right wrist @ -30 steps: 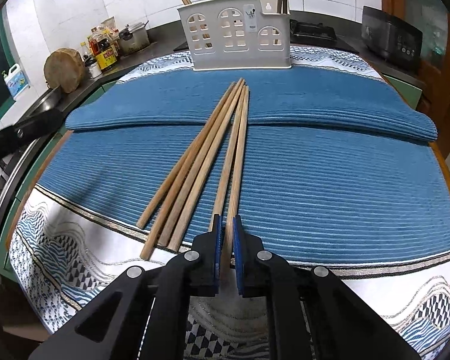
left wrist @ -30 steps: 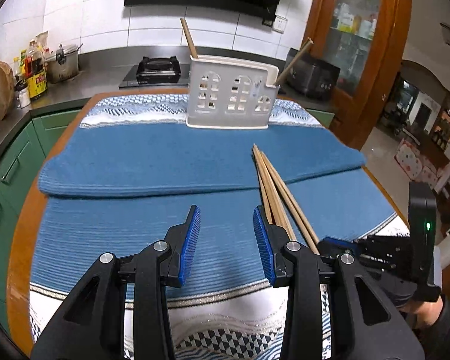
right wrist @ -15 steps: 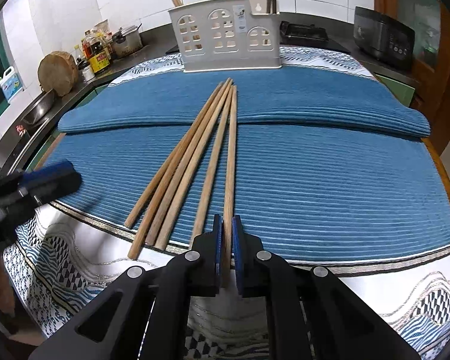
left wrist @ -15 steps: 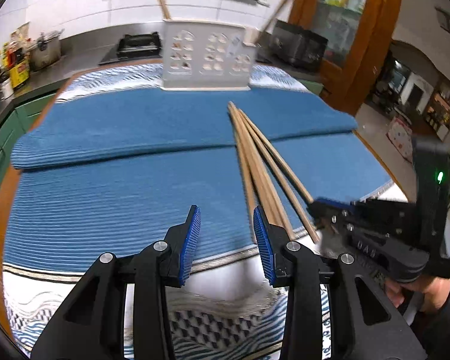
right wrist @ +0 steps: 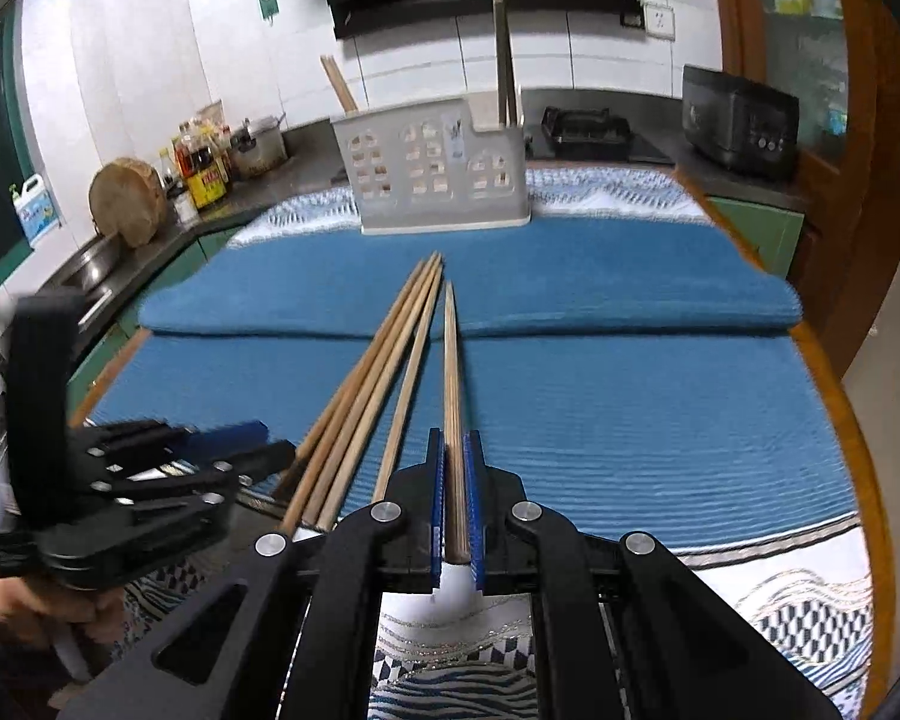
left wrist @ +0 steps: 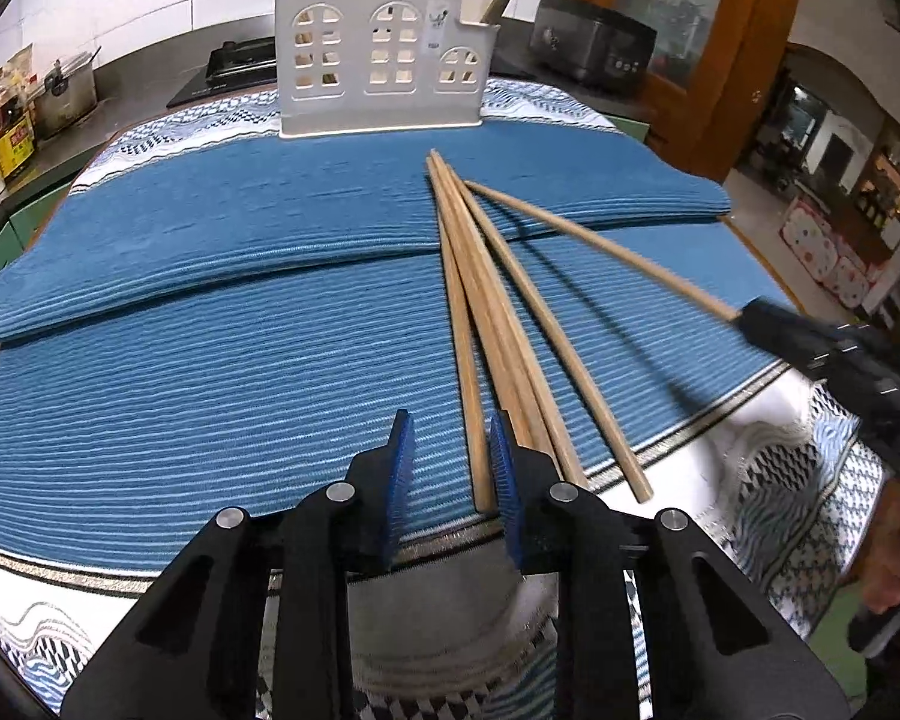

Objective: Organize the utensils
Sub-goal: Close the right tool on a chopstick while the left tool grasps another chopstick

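One chopstick (right wrist: 453, 414) is being pinched by the right gripper (right wrist: 456, 504), lifted off the blue mat (right wrist: 630, 420). Near the white holder (left wrist: 384, 60), four chopsticks (left wrist: 486, 324) are lying fanned. The left gripper (left wrist: 450, 480) is being held spread around one chopstick's end.

I see white tiled walls (right wrist: 150, 60), a dark counter (right wrist: 660, 150) along the far side, green cabinets (right wrist: 762, 228) beneath, and a wooden glass-front cupboard (left wrist: 678, 30) far right.

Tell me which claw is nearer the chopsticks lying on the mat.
Left. The left claw is open right at the near ends of the loose chopsticks. The right claw, shut on one chopstick, is raised off to their right.
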